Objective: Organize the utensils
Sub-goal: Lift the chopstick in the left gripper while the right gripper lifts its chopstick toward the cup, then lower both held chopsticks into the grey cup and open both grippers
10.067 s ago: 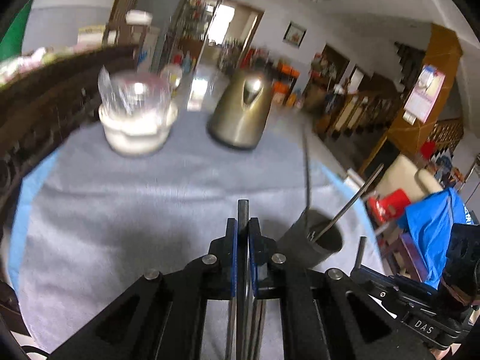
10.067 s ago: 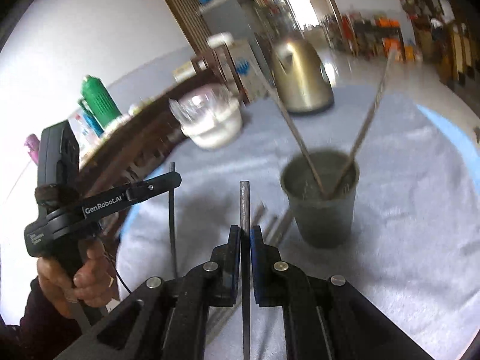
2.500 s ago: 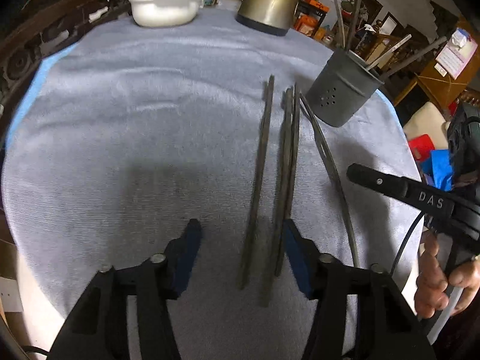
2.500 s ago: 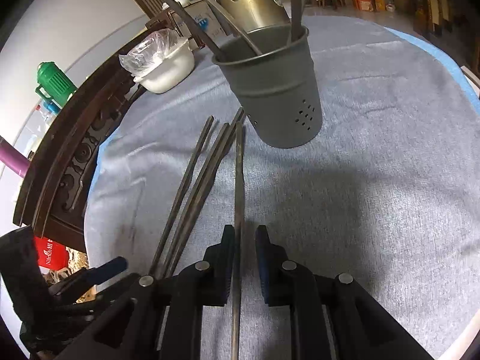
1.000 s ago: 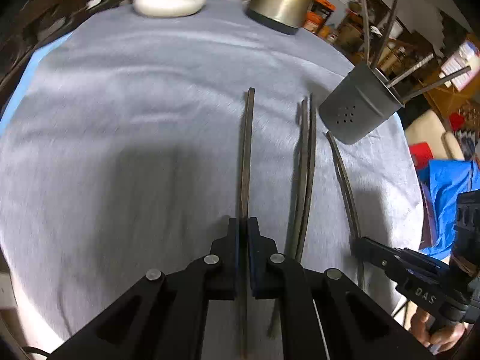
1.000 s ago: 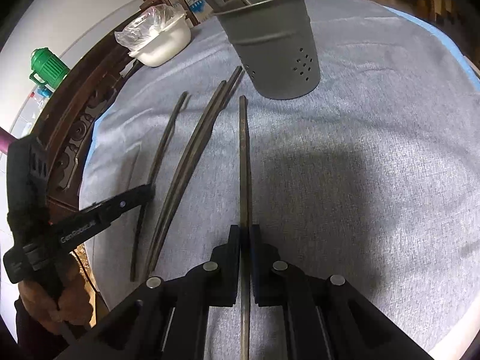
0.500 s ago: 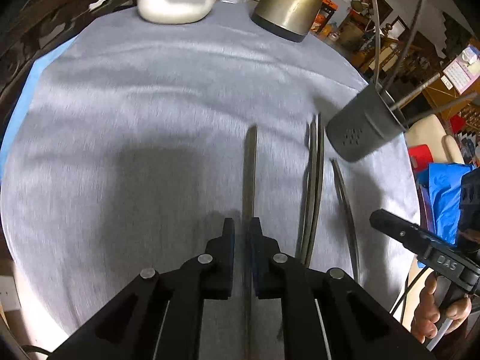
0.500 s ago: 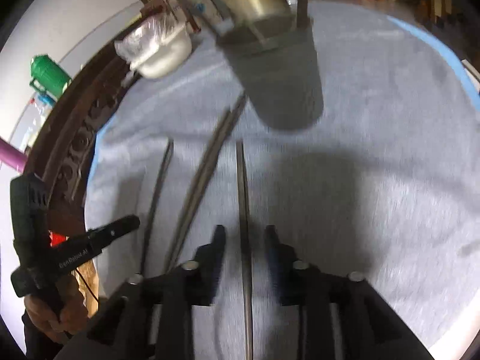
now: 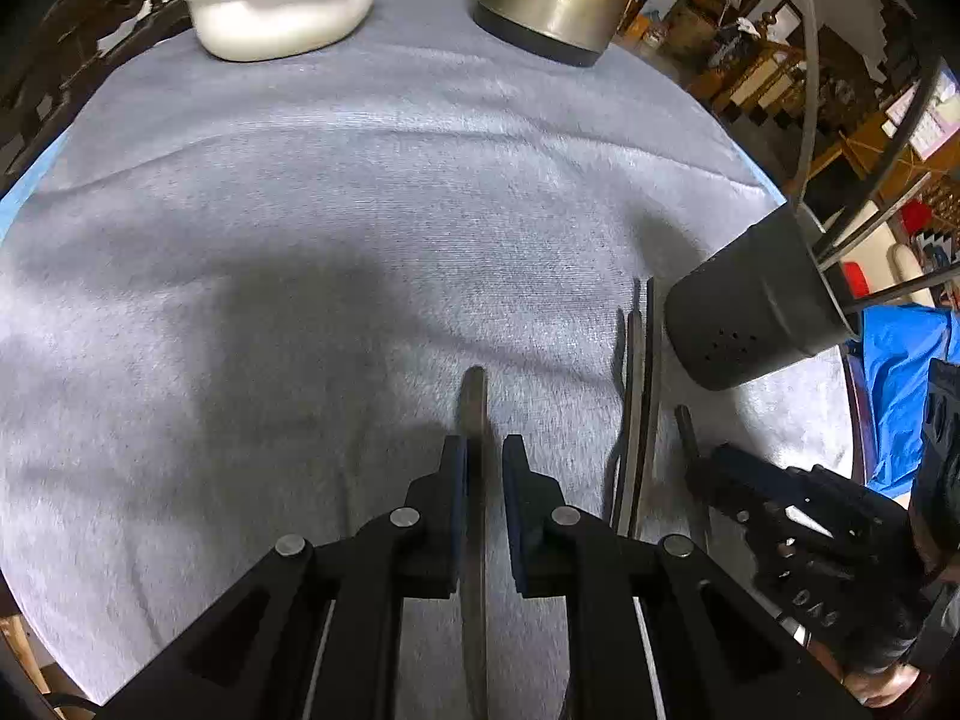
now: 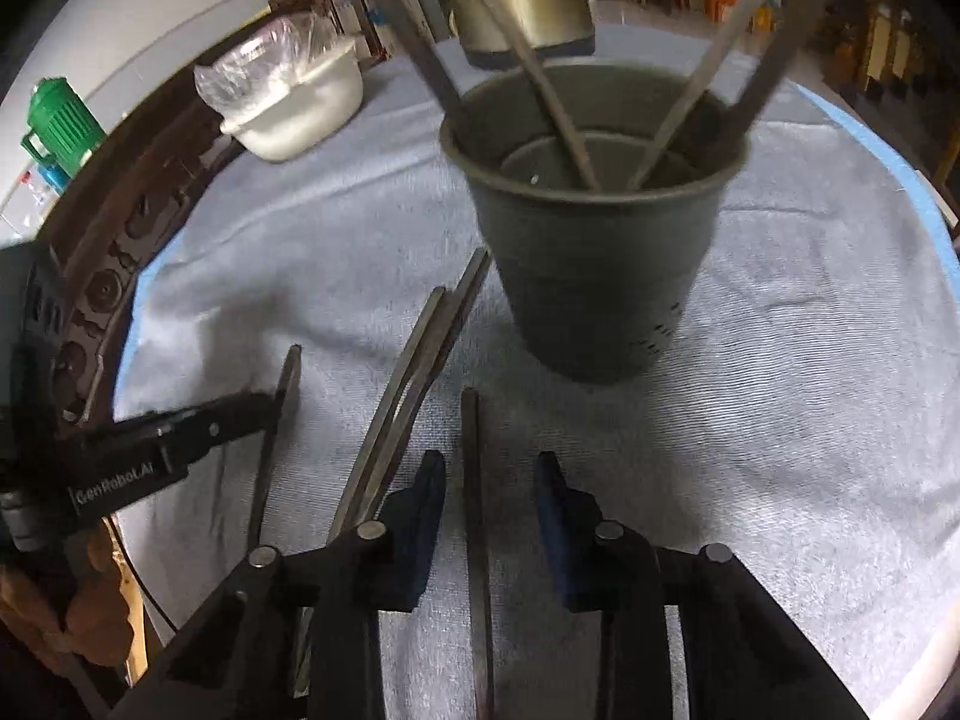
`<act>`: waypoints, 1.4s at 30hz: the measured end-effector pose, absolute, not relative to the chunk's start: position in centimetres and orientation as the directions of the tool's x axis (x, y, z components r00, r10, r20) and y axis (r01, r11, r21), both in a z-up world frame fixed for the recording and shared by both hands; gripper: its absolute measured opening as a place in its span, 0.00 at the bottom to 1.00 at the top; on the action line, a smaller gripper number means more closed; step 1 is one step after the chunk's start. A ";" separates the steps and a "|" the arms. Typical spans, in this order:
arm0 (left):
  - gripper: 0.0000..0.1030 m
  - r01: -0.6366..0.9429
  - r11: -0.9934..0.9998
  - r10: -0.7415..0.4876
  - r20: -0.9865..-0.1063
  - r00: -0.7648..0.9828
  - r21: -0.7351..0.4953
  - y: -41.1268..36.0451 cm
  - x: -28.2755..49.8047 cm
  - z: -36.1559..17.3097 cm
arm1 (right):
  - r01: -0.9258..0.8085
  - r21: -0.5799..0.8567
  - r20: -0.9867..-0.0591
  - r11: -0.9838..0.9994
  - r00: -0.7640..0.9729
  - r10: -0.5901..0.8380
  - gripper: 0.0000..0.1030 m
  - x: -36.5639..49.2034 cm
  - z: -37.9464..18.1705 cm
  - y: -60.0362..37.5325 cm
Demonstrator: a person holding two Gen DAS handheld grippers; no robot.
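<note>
Near the table's front edge, the left gripper [image 9: 482, 468] straddles a rod [image 9: 474, 402] lying on the cloth, jaws slightly parted, so I cannot tell whether it grips. Beside it, the right gripper [image 10: 489, 483] stands wider open around another rod [image 10: 471, 480], not holding it. Two more rods [image 10: 420, 360] lie between them. Farther back, the cup [image 10: 600, 276] already holds several. Next, I'd judge, each must close, lift and tip its rod into the cup.

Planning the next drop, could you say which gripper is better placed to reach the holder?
Probably the right gripper: the holder stands straight ahead of its chopstick, but off to the left gripper's right.
</note>
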State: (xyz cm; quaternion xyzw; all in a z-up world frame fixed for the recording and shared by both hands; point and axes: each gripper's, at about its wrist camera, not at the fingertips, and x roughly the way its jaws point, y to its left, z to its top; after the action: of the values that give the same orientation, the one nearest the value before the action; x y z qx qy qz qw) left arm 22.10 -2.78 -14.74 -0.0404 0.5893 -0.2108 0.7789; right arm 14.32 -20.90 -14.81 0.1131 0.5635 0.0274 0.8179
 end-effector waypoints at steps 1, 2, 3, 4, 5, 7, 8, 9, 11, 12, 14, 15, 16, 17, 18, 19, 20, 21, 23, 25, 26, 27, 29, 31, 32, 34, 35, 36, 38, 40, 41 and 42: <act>0.12 0.280 0.910 -0.370 -0.905 0.210 -0.307 -2.9 22.2 -14.9 | 0.083 0.209 -0.920 0.974 0.355 0.167 0.27 14.4 -15.1 -20.8; 0.11 0.279 0.910 -0.367 -0.907 0.205 -0.305 -3.0 22.4 -15.1 | 0.083 0.199 -0.925 0.976 0.345 0.159 0.26 14.6 -15.4 -20.7; 0.11 0.283 0.910 -0.367 -0.907 0.207 -0.304 -3.0 22.4 -15.1 | 0.077 0.189 -0.924 0.979 0.351 0.151 0.25 14.5 -15.3 -20.5; 0.11 0.290 0.909 -0.364 -0.908 0.210 -0.298 -3.2 22.5 -15.0 | 0.069 0.186 -0.926 0.980 0.347 0.151 0.21 14.5 -15.3 -20.5; 0.11 0.295 0.909 -0.361 -0.909 0.210 -0.293 -3.4 22.6 -15.0 | 0.058 0.179 -0.928 0.982 0.342 0.149 0.17 14.6 -15.3 -20.4; 0.11 0.297 0.907 -0.365 -0.908 0.207 -0.297 -3.6 22.8 -15.0 | 0.038 0.158 -0.929 0.987 0.343 0.135 0.07 14.7 -15.3 -20.1; 0.11 0.301 0.905 -0.369 -0.906 0.206 -0.300 -3.7 22.9 -15.0 | 0.031 0.160 -0.928 0.987 0.345 0.140 0.06 14.6 -15.3 -20.1; 0.08 0.306 0.905 -0.367 -0.907 0.209 -0.295 -3.9 23.1 -15.2 | 0.031 0.171 -0.925 0.985 0.349 0.150 0.06 14.6 -15.2 -20.2; 0.06 0.318 0.907 -0.354 -0.909 0.221 -0.276 -4.0 22.9 -15.1 | 0.021 0.181 -0.916 0.983 0.368 0.161 0.06 14.4 -14.7 -20.4; 0.06 0.316 0.907 -0.358 -0.905 0.229 -0.278 -4.0 22.9 -14.9 | 0.015 0.182 -0.911 0.983 0.380 0.163 0.06 14.2 -14.3 -20.5; 0.06 0.315 0.903 -0.375 -0.893 0.247 -0.292 -4.0 22.7 -14.4 | 0.005 0.197 -0.897 0.980 0.404 0.178 0.06 13.8 -13.4 -20.5; 0.06 0.318 0.901 -0.385 -0.883 0.268 -0.296 -3.8 22.5 -13.7 | 0.000 0.205 -0.890 0.979 0.415 0.187 0.06 13.7 -12.9 -20.3; 0.06 0.322 0.900 -0.389 -0.876 0.286 -0.294 -3.6 22.3 -13.1 | -0.007 0.210 -0.883 0.978 0.429 0.193 0.06 13.4 -12.3 -20.4; 0.06 0.325 0.900 -0.390 -0.869 0.306 -0.290 -3.3 22.0 -12.3 | -0.012 0.210 -0.876 0.978 0.443 0.194 0.06 13.1 -11.7 -20.6; 0.06 0.329 0.900 -0.393 -0.860 0.325 -0.287 -3.1 21.6 -11.5 | -0.015 0.210 -0.869 0.978 0.455 0.193 0.06 12.8 -11.1 -20.9; 0.06 0.331 0.899 -0.397 -0.850 0.346 -0.286 -2.8 21.2 -10.6 | -0.018 0.215 -0.860 0.976 0.470 0.198 0.06 12.6 -10.5 -21.0; 0.06 0.332 0.900 -0.400 -0.839 0.370 -0.283 -2.6 20.8 -9.6 | -0.022 0.230 -0.848 0.973 0.485 0.212 0.06 12.3 -9.8 -21.2; 0.06 0.333 0.900 -0.403 -0.829 0.388 -0.281 -2.5 20.5 -8.8 | -0.026 0.241 -0.838 0.970 0.498 0.221 0.06 11.9 -9.2 -21.4; 0.06 0.336 0.900 -0.410 -0.800 0.438 -0.277 -2.0 19.7 -6.7 | -0.034 0.252 -0.812 0.967 0.535 0.231 0.06 11.1 -7.7 -21.6; 0.06 0.335 0.901 -0.415 -0.775 0.477 -0.276 -1.8 18.7 -5.0 | -0.046 0.265 -0.781 0.963 0.575 0.243 0.06 10.3 -6.1 -21.9; 0.06 0.336 0.900 -0.419 -0.761 0.496 -0.277 -1.9 18.4 -4.3 | -0.049 0.269 -0.770 0.962 0.588 0.246 0.06 10.1 -5.6 -21.9; 0.06 0.339 0.899 -0.424 -0.742 0.520 -0.276 -1.6 17.7 -3.2 | -0.056 0.275 -0.751 0.960 0.611 0.251 0.06 9.6 -4.7 -22.1; 0.06 0.342 0.899 -0.428 -0.717 0.550 -0.274 -1.3 16.9 -1.8 | -0.067 0.283 -0.719 0.957 0.646 0.258 0.06 8.7 -3.2 -22.5; 0.06 0.344 0.898 -0.433 -0.693 0.577 -0.275 -1.0 15.9 -0.4 | -0.075 0.289 -0.692 0.955 0.673 0.262 0.06 8.1 -2.0 -22.7; 0.06 0.345 0.897 -0.436 -0.681 0.588 -0.276 -0.9 15.6 0.1 | -0.077 0.293 -0.678 0.953 0.686 0.264 0.06 7.7 -1.4 -22.9; 0.06 0.343 0.897 -0.439 -0.658 0.612 -0.279 -0.6 15.0 1.2 | -0.076 0.301 -0.649 0.951 0.714 0.263 0.06 7.0 -0.3 -23.5; 0.06 0.343 0.897 -0.440 -0.644 0.625 -0.280 -0.5 14.6 1.7 | -0.074 0.306 -0.634 0.949 0.728 0.261 0.06 6.6 0.2 -23.9; 0.06 0.341 0.897 -0.441 -0.631 0.638 -0.282 -0.4 14.4 2.2 | -0.071 0.317 -0.616 0.946 0.743 0.263 0.06 6.2 0.8 -24.3; 0.06 0.338 0.896 -0.443 -0.608 0.659 -0.286 -0.5 13.9 3.2 | -0.066 0.326 -0.594 0.943 0.762 0.259 0.06 5.9 1.6 -24.7; 0.06 0.339 0.898 -0.440 -0.577 0.688 -0.281 -0.7 13.4 4.3 | -0.061 0.327 -0.569 0.943 0.784 0.247 0.06 5.5 2.2 -25.0; 0.06 0.339 0.899 -0.438 -0.562 0.702 -0.277 -0.7 13.0 4.9 | -0.059 0.326 -0.559 0.944 0.793 0.243 0.06 5.4 2.6 -25.2; 0.06 0.340 0.900 -0.437 -0.542 0.718 -0.274 -0.8 12.7 5.6 | -0.058 0.325 -0.549 0.944 0.801 0.238 0.06 5.3 3.0 -25.4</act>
State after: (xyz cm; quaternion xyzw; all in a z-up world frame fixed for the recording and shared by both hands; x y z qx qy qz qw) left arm 12.69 -0.83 5.59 -0.0777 0.3111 -0.2103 0.9236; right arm 5.30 -25.40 2.95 0.1478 0.3052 0.0788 0.9374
